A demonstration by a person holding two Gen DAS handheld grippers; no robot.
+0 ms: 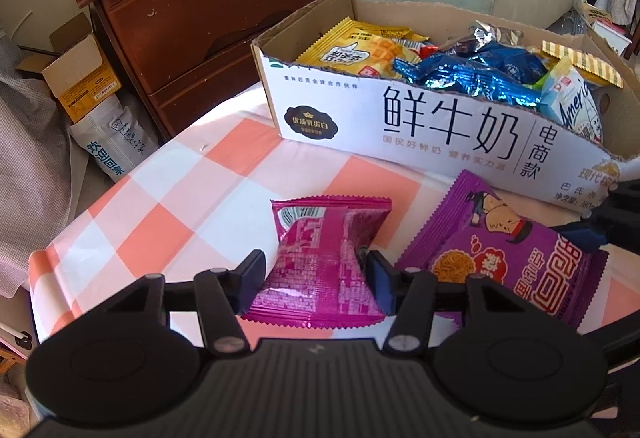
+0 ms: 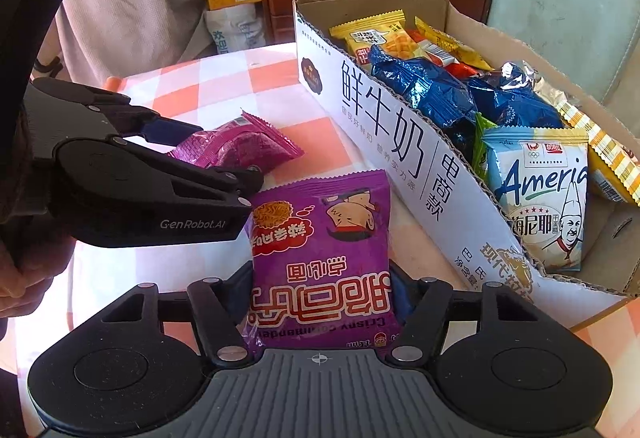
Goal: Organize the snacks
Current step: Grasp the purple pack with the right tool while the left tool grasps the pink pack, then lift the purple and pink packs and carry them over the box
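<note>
A magenta snack packet [image 1: 324, 262] lies on the checked tablecloth; my left gripper [image 1: 316, 274] has its fingers on both sides of it and is shut on it. It also shows in the right wrist view [image 2: 236, 147], with the left gripper [image 2: 216, 149] around it. A purple crispy-noodle packet [image 2: 320, 262] sits between the fingers of my right gripper [image 2: 320, 298], which is shut on it. It also shows in the left wrist view [image 1: 508, 258], with the right gripper [image 1: 600, 226] at its far edge. A white cardboard milk box [image 1: 400, 117] behind holds several snack packets.
The box [image 2: 400, 157] holds yellow, blue and light-blue packets. The pink-and-white checked tablecloth [image 1: 180, 205] covers the table. A dark wooden cabinet [image 1: 208, 17], a small cardboard box [image 1: 80, 77] and a white bag stand beyond the table's far left edge. A green cushion is behind the box.
</note>
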